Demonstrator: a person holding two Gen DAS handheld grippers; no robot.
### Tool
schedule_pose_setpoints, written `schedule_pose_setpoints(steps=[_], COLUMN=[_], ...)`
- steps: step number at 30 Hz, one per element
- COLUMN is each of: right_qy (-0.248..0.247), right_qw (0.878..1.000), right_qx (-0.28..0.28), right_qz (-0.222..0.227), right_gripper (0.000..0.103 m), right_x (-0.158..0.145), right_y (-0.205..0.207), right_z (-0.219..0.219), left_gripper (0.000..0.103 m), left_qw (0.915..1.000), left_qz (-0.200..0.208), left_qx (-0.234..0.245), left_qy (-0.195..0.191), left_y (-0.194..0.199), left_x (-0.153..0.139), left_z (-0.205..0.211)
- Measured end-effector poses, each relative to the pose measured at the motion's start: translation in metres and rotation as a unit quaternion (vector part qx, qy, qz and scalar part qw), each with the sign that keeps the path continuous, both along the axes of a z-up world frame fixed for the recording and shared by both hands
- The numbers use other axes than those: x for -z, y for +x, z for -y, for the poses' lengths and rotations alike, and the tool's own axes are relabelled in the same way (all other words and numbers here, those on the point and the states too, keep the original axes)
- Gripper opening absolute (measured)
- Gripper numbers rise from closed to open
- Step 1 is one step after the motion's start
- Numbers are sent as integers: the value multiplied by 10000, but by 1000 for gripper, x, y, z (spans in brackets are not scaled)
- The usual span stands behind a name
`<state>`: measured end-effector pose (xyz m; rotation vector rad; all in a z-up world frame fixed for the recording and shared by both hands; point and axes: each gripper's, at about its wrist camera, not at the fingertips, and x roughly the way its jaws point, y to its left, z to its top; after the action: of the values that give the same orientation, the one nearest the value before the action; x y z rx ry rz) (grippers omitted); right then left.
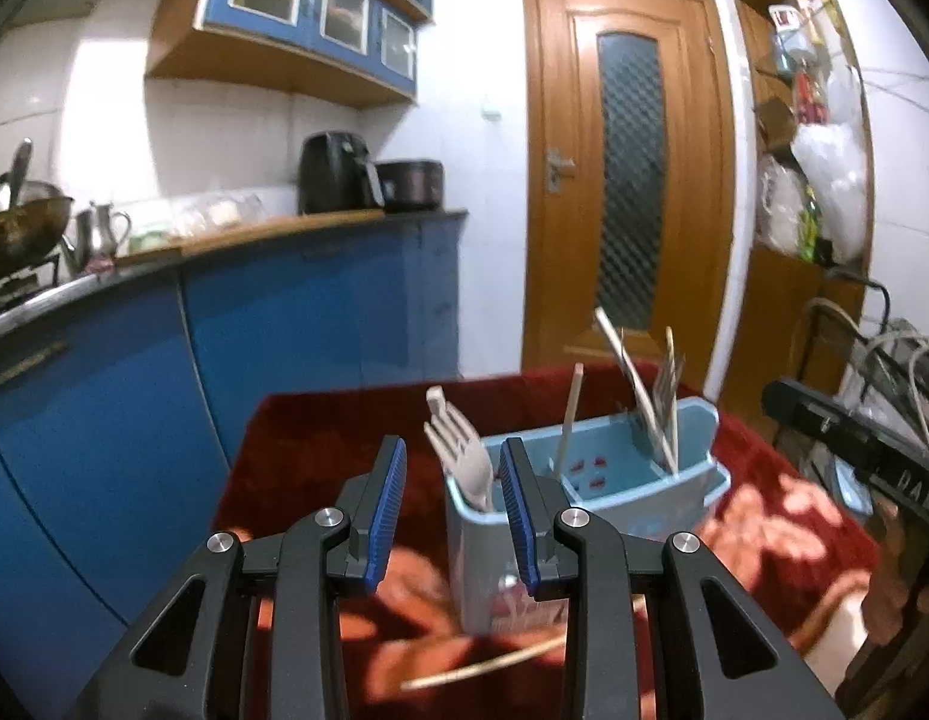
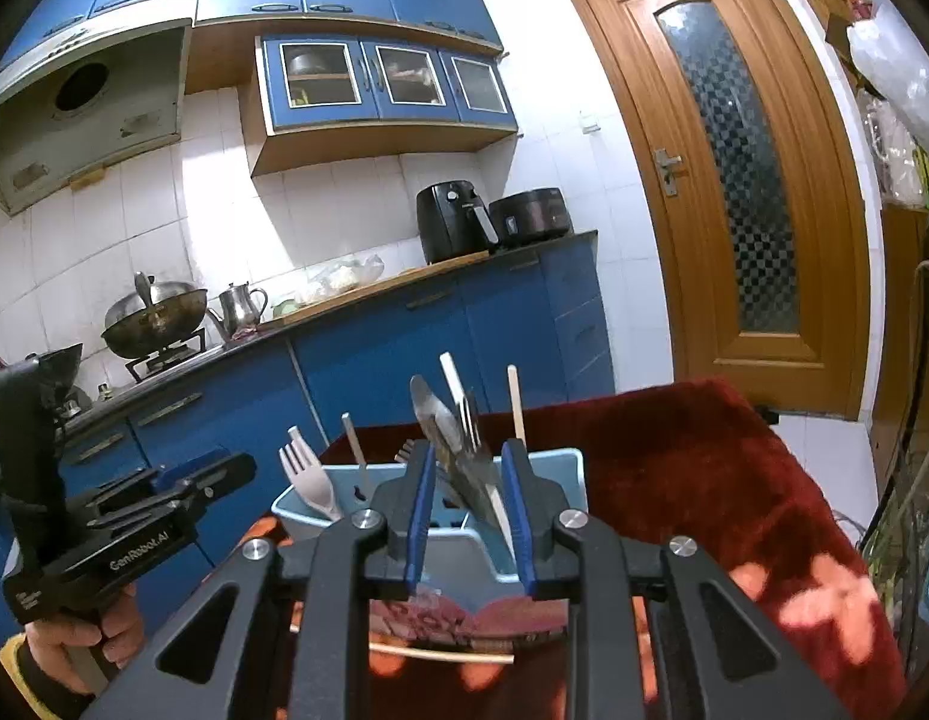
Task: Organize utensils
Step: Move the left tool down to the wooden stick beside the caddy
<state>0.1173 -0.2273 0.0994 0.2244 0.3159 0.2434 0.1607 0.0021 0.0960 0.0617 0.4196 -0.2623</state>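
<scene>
A light blue utensil holder stands on the red cloth of the table. It holds grey plastic forks at the near end, a single chopstick in the middle, and metal cutlery at the far end. My left gripper is open and empty just in front of the holder. My right gripper is open around the metal cutlery in the holder, with nothing gripped. A loose chopstick lies on the cloth before the holder; it also shows in the right wrist view.
Blue kitchen cabinets and a counter with a wok, kettle and air fryer run along the left. A wooden door is behind the table. Cluttered shelves and cables are at the right.
</scene>
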Motion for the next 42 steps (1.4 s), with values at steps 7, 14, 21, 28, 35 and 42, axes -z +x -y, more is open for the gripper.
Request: schedule_pose_setpoints(steps=[7, 14, 21, 28, 35, 42], right_qy=[28, 131, 281, 388, 502, 555], right_qw=[9999, 9993, 9979, 9964, 9951, 9944], right_qx=[-5, 12, 93, 195, 261, 250], right_qz=[-134, -360, -569, -730, -812, -859], right_gripper=[26, 27, 27, 28, 28, 28], right_x=[6, 15, 23, 32, 39, 43], right_y=[-14, -26, -38, -45, -48, -48], right_z=[5, 9, 19, 31, 43, 46], left_gripper=[33, 33, 33, 33, 33, 19], left_qw=[9983, 9917, 9788, 9662, 9509, 9436], left_qz=[-524, -1040, -1465, -1720, -2097, -2415], left_qx=[179, 685, 1288, 1633, 1880, 1931], left_qy=[161, 308, 618, 1014, 1281, 1187], left_y=[4, 8, 7, 8, 21, 24], left_x=[16, 41, 67, 86, 99, 105], left_z=[-18, -7, 23, 47, 61, 63])
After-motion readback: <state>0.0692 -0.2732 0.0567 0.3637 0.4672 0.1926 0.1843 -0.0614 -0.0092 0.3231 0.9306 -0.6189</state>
